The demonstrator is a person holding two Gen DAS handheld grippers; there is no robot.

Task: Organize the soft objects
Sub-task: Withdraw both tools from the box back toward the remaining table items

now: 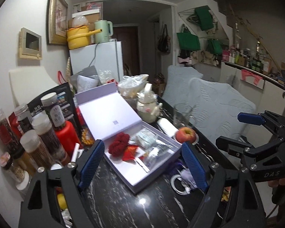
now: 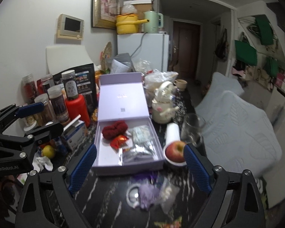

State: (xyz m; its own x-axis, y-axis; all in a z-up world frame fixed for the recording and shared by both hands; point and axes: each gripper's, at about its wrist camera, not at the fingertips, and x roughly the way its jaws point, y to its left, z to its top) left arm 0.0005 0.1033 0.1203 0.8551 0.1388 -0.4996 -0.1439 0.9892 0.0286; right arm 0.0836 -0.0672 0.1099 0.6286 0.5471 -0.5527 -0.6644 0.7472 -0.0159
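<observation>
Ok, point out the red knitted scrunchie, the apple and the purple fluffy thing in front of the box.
red knitted scrunchie [image 2: 115, 129]: right wrist view, middle of the knit.
apple [image 2: 175, 151]: right wrist view, its red front.
purple fluffy thing [image 2: 149, 192]: right wrist view, its blurred fuzzy centre.

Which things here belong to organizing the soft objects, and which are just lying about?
Part of the job:
lavender box, lid open
red knitted scrunchie, inside the box
purple fluffy item, on the table in front of the box
left gripper and right gripper, both open

Just lying about:
apple on a small dish
spice jars
drinking glass
cream teapot
</observation>
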